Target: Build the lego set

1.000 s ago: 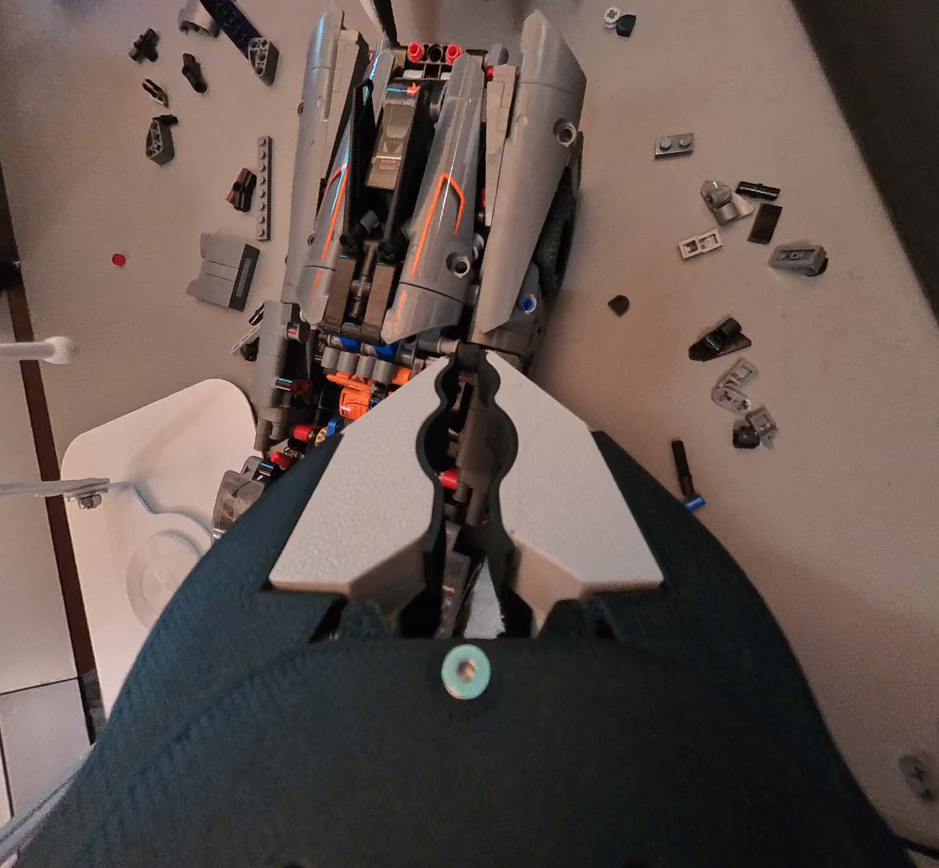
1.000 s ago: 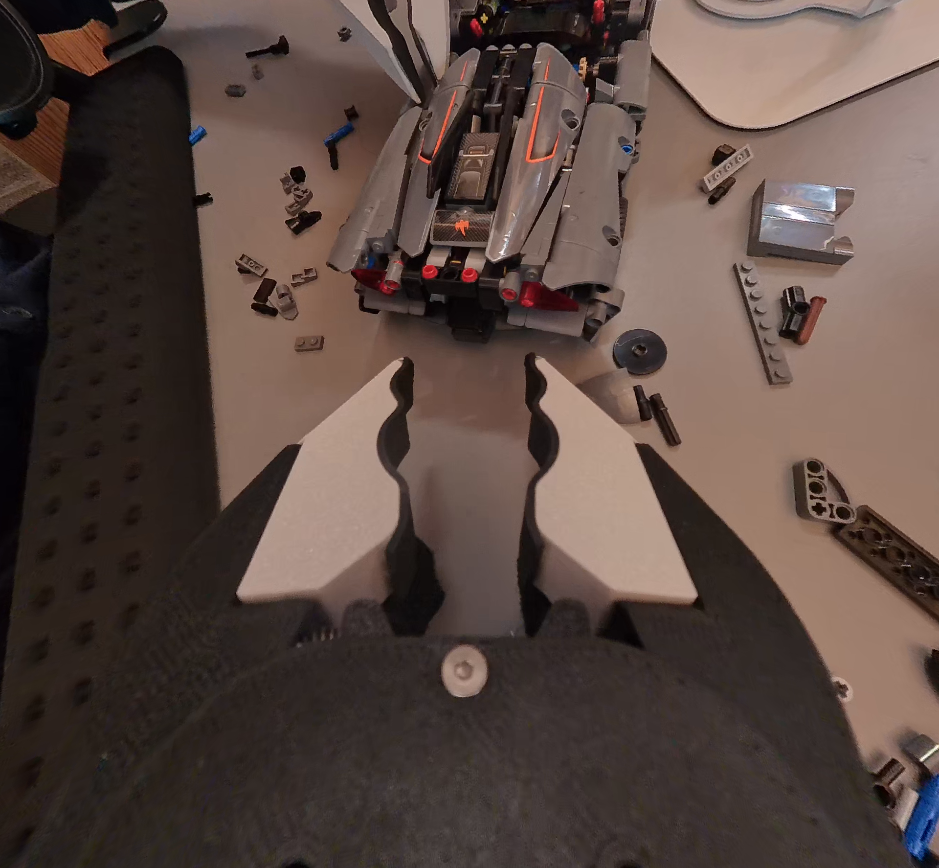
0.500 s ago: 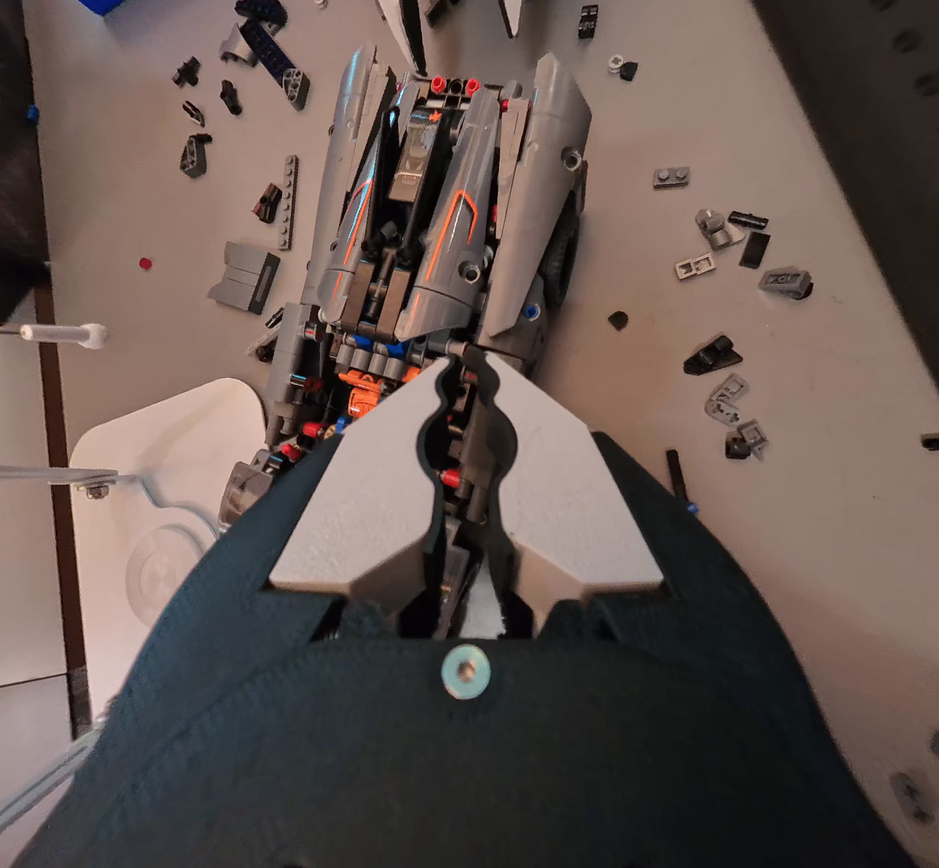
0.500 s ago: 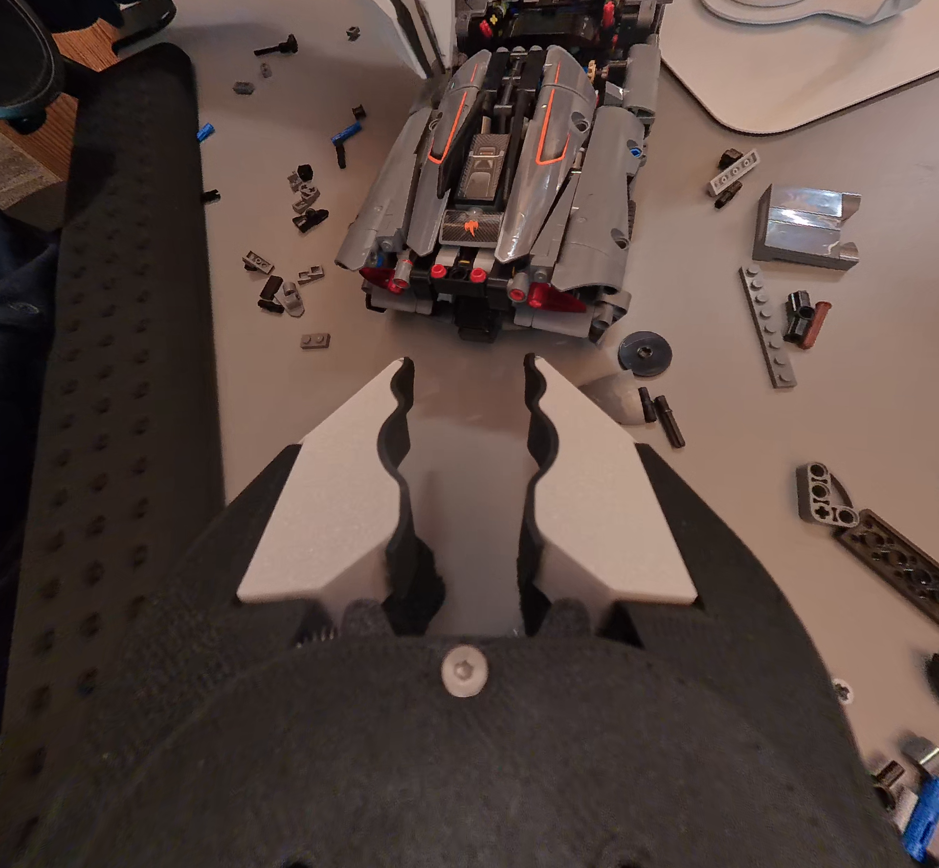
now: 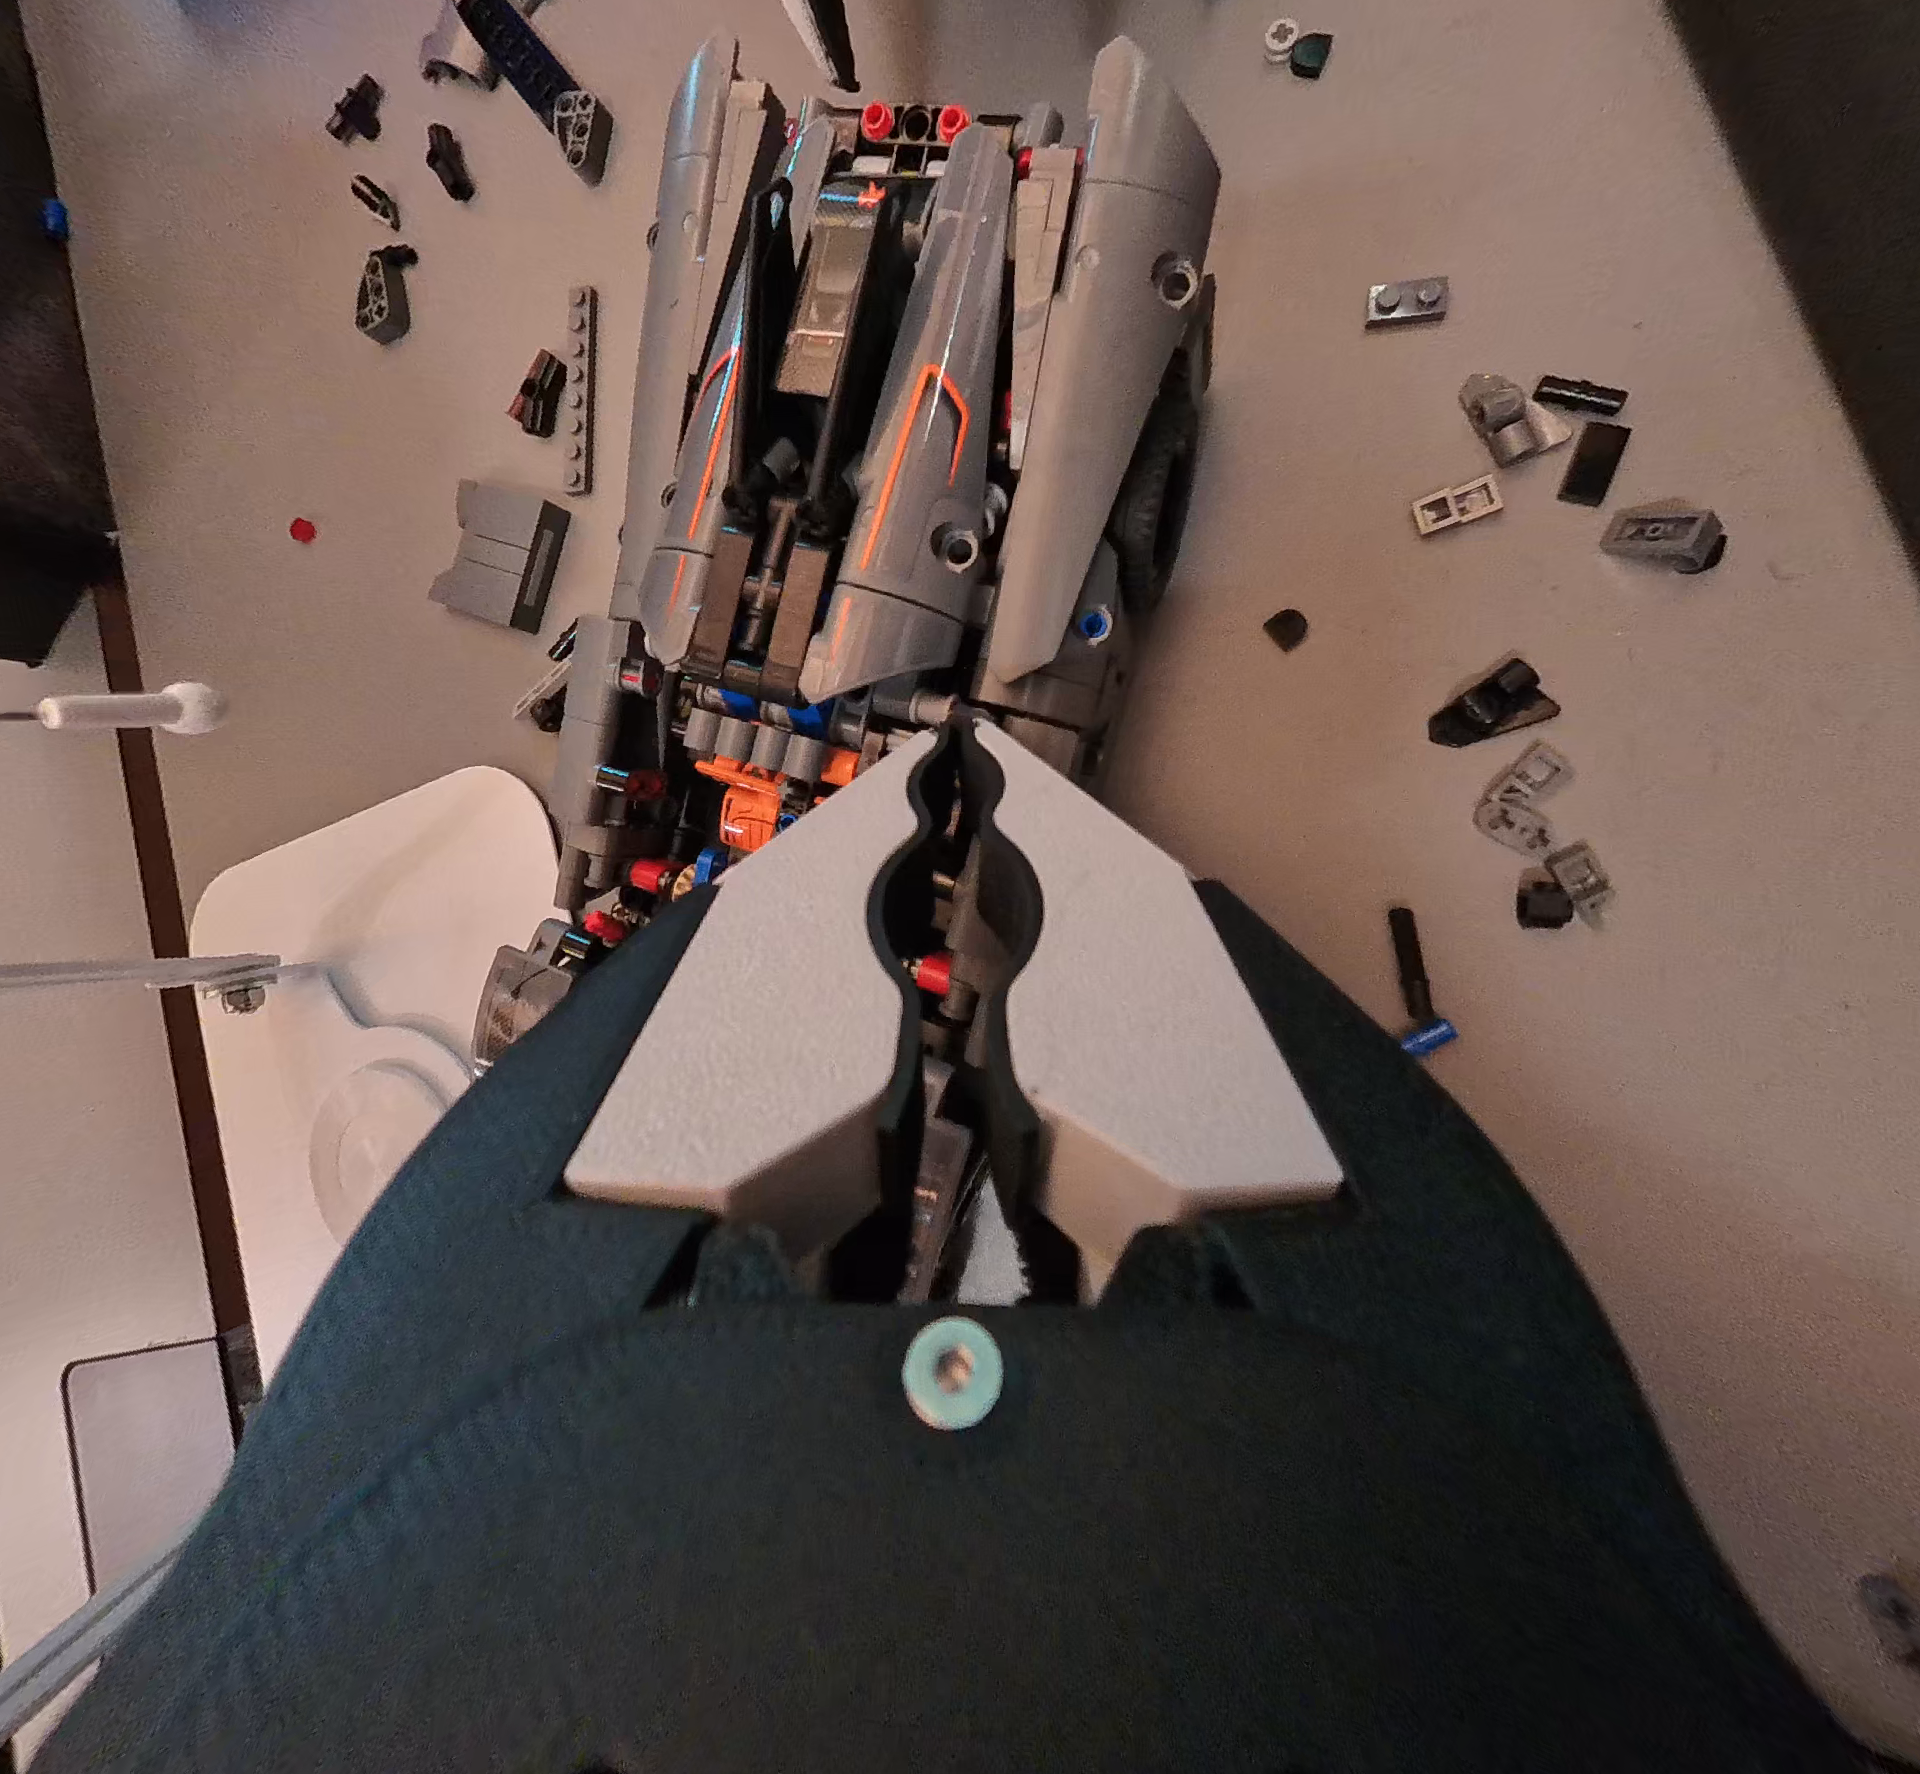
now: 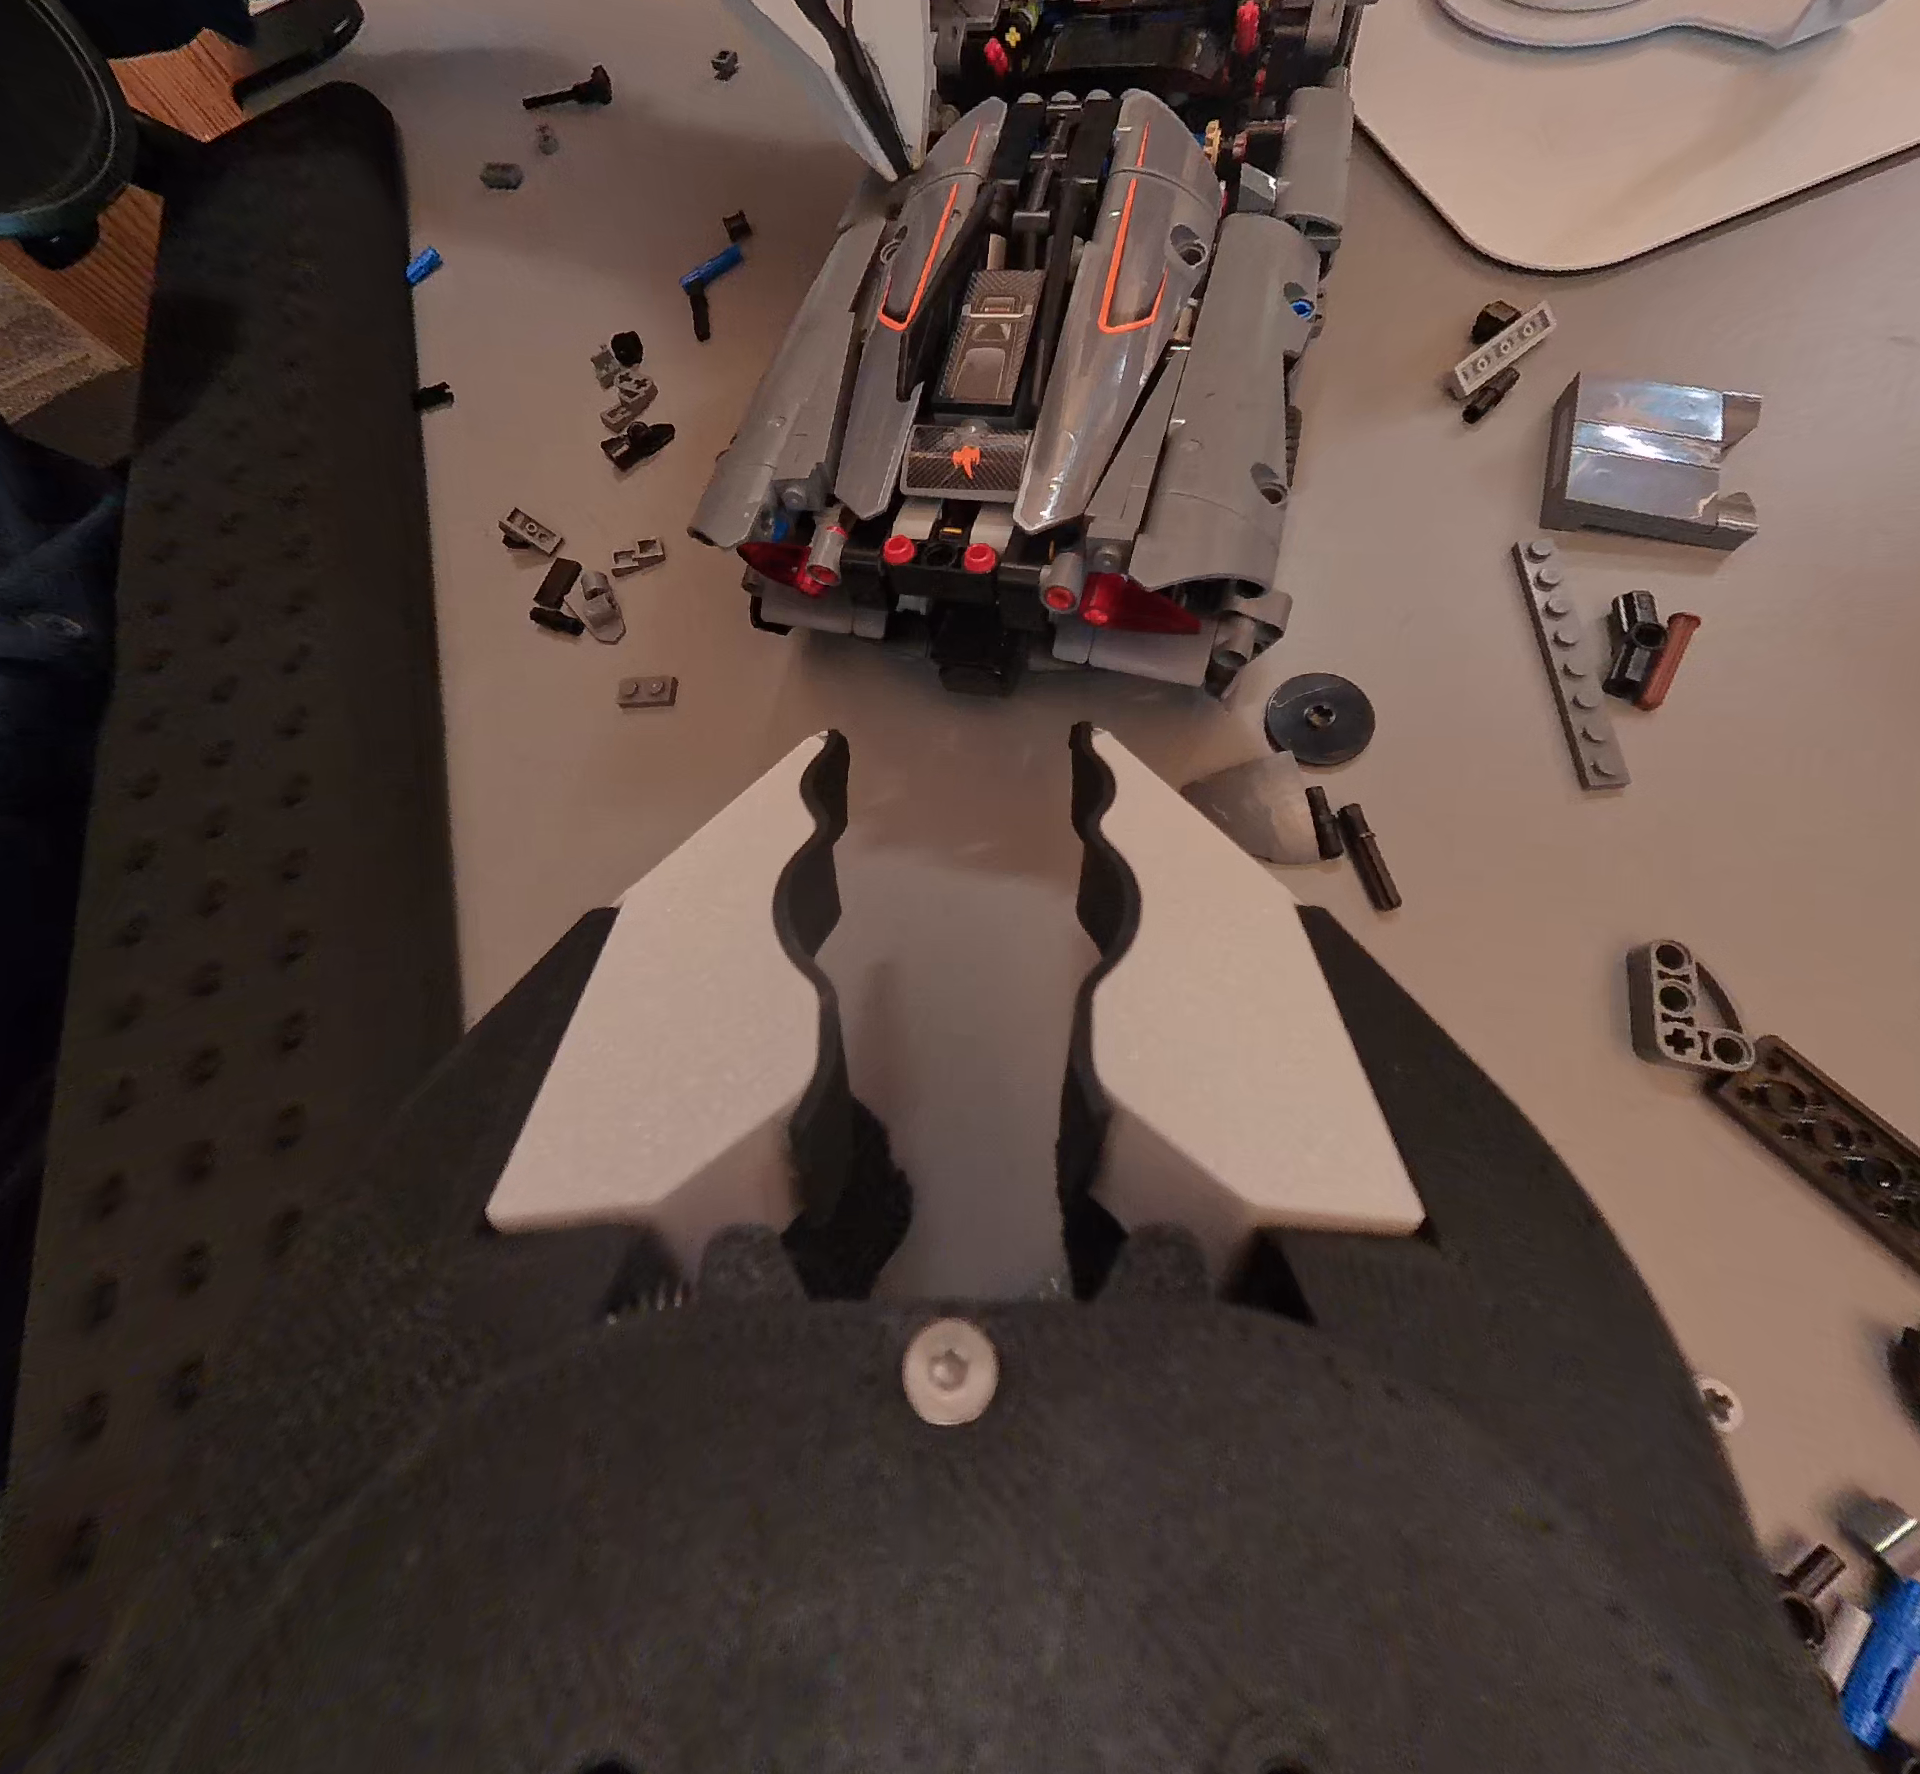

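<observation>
On the left of the pale grey desk, as the left wrist view shows it, lie a white rounded stand base, a grey stepped block and a long grey studded plate. In the middle sits the grey lego car with orange stripes and red pins. The left claw is closed almost fully on a dark part at the car's near end. To its right small grey and black pieces are scattered, among them a grey two-stud plate.

In the right wrist view a black perforated foam strip runs along the left. The car stands ahead on the desk, tail toward the camera. The right claw is wide open and empty, just short of the tail. A dark round disc lies to the right.
</observation>
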Tool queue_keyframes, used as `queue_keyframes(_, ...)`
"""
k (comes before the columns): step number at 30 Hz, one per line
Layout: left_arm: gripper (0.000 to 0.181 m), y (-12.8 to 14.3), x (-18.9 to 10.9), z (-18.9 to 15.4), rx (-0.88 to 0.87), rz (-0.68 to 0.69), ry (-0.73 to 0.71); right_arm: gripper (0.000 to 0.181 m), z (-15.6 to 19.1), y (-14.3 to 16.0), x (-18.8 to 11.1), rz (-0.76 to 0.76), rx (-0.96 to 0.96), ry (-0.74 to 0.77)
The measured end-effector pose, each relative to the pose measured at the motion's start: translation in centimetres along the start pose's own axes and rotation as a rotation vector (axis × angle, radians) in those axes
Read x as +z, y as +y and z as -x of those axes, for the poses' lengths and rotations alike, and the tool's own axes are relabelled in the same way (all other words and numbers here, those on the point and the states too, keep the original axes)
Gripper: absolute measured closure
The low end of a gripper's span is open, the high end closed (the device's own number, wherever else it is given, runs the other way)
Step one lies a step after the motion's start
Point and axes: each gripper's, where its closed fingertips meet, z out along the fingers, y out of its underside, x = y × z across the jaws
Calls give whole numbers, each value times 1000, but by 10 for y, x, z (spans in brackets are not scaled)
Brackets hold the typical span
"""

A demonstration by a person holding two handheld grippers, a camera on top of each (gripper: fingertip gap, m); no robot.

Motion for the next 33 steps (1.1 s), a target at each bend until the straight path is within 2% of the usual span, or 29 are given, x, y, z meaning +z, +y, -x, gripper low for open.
queue_keyframes(12,181,-1,2,-3,79,91,-54,140,0,0,-1,-2,-2,-1)
queue_keyframes(21,181,-1,3,-3,72,107,-51,140,1,-1,-2,-8,-4,-2)
queue_keyframes(33,181,-3,6,-6,163,129,-90,140,2,-1,-3,-15,-1,-14)
